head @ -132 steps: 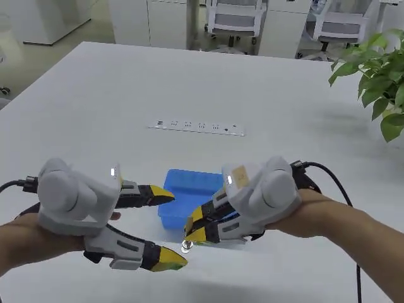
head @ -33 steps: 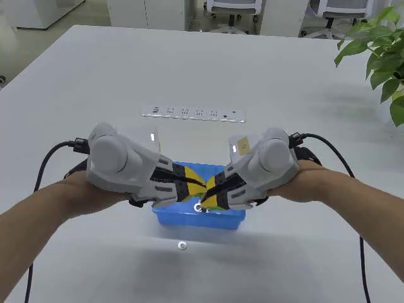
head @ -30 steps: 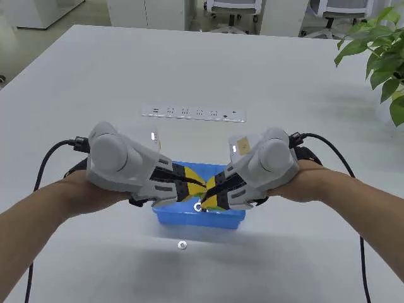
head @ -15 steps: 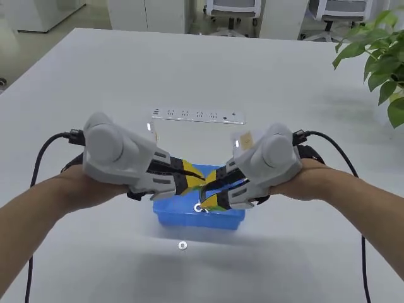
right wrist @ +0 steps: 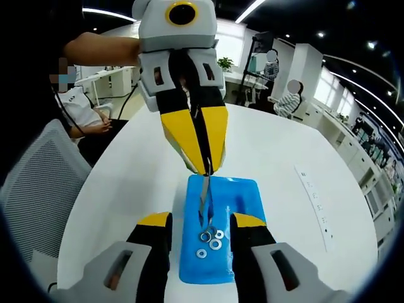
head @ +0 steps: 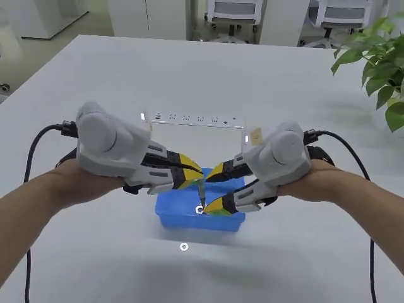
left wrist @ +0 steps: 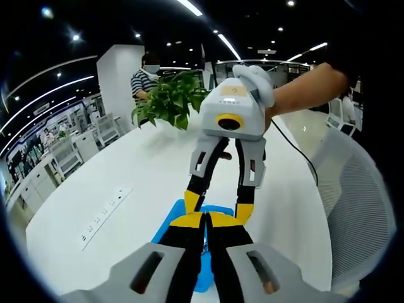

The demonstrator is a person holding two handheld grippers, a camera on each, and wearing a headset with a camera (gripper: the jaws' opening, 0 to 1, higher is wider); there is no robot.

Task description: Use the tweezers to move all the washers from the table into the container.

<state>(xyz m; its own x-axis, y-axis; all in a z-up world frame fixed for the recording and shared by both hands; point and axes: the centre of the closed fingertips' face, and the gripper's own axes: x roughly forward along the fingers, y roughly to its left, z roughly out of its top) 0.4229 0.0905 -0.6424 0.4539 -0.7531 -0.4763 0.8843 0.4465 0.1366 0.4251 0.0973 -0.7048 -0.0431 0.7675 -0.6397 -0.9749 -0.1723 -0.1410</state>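
Note:
My left gripper (head: 199, 176) is shut on thin metal tweezers (head: 201, 194) that point down into the blue container (head: 180, 220). A washer (head: 199, 210) shows at the tweezer tips; whether it is pinched I cannot tell. My right gripper (head: 207, 190) faces it, open, one jaw above and one below the tweezers. In the right gripper view the left gripper (right wrist: 206, 165) holds the tweezers (right wrist: 204, 196) over several washers (right wrist: 211, 241) lying in the container (right wrist: 243, 196), between my open right jaws. One washer (head: 184, 247) lies on the table in front of the container.
A white power strip (head: 192, 118) lies on the table beyond the container. A potted plant (head: 375, 63) stands at the far right. Office chairs (head: 233, 16) line the table's far edge. Cables trail from both grippers.
The right gripper's jaws have spread apart around the tweezers. Both hands sit slightly higher over the container. The washer on the table has stayed in place.

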